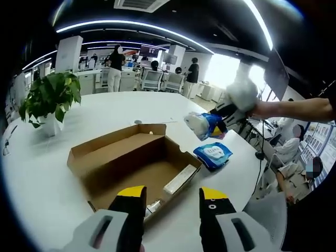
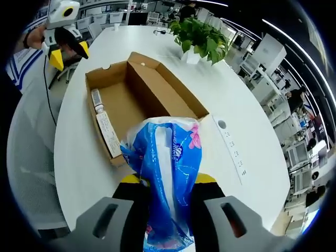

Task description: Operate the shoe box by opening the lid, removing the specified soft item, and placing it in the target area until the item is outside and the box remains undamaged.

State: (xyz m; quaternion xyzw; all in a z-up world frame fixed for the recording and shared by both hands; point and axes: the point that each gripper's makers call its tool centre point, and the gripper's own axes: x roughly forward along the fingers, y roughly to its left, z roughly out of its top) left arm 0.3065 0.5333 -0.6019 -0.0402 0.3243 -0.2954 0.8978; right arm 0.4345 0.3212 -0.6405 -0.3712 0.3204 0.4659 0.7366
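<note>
The brown cardboard shoe box (image 1: pixel 134 157) lies on the white table with its lid folded back, and it also sits ahead in the right gripper view (image 2: pixel 131 97). My right gripper (image 2: pixel 168 181) is shut on a soft blue-and-white packet (image 2: pixel 168 157), held in the air above the table beside the box. In the left gripper view that packet (image 1: pixel 206 126) hangs from the right gripper (image 1: pixel 223 116) past the box's far right corner. My left gripper (image 1: pixel 172 195) is open and holds nothing, hovering over the box's near edge; it appears at top left (image 2: pixel 67 50).
A second blue packet (image 1: pixel 212 155) lies on the table right of the box. White items (image 1: pixel 180 179) rest along one inner wall. A potted plant (image 1: pixel 50 100) stands at the far left. A recessed socket strip (image 2: pixel 231 144) crosses the table. People and office chairs are beyond.
</note>
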